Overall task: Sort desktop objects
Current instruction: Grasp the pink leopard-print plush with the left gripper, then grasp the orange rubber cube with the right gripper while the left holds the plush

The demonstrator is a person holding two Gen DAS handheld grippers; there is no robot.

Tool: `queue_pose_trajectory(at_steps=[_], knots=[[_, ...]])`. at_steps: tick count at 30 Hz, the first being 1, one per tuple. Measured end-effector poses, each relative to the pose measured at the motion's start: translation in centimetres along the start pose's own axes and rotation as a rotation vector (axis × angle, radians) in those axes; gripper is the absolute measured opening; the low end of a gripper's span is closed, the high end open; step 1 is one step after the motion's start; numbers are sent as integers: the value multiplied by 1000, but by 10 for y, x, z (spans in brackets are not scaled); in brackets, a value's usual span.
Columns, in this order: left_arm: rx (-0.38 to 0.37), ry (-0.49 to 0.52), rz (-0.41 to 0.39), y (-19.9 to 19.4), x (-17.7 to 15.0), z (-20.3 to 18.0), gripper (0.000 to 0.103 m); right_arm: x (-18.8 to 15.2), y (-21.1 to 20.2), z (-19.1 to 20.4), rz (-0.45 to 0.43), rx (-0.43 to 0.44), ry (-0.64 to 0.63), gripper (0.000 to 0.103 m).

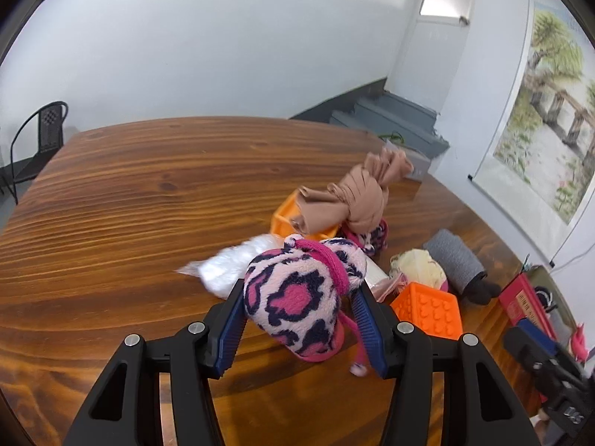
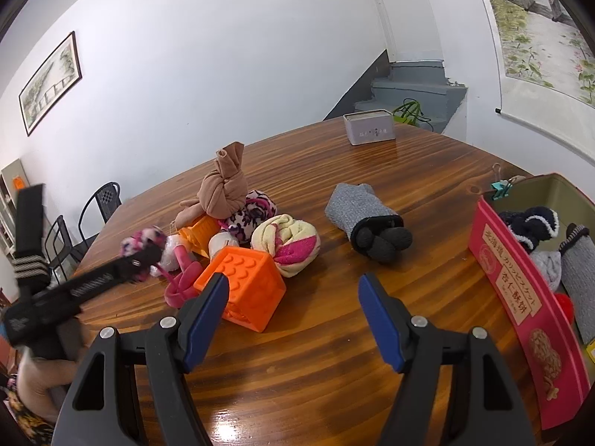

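My left gripper is shut on a pink leopard-print fleece sock, held a little above the wooden table. The right wrist view shows that gripper at the left with the sock in it. A pile lies beyond: a tan knotted stocking, an orange cube, a yellow-pink rolled sock, a grey rolled sock. My right gripper hangs open over bare table, just right of the orange cube.
An olive box with a red card against its wall holds several socks at the right. A small grey tin stands at the far edge. A white plastic bag and an orange tray lie in the pile. Chairs stand at left.
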State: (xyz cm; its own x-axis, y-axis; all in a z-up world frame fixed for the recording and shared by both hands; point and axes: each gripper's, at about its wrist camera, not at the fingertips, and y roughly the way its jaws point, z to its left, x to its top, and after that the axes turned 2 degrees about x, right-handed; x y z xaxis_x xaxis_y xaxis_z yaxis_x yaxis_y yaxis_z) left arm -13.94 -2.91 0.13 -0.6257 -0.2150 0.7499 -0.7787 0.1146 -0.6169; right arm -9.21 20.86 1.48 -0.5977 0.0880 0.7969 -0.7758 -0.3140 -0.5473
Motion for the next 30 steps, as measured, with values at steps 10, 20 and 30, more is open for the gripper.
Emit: queue_pose_trajectory(at_steps=[10,20,30], knots=[[33,-62,-36,-48,-23,26,57,-6,18,11,70,18,-36,76],[9,-54,-62,-68,-27,24,57,-3,39,57,126,-3,-120,79],[13,-42,-63,-69,-28,21,57,-4,66,68,159,-116,-125,71]])
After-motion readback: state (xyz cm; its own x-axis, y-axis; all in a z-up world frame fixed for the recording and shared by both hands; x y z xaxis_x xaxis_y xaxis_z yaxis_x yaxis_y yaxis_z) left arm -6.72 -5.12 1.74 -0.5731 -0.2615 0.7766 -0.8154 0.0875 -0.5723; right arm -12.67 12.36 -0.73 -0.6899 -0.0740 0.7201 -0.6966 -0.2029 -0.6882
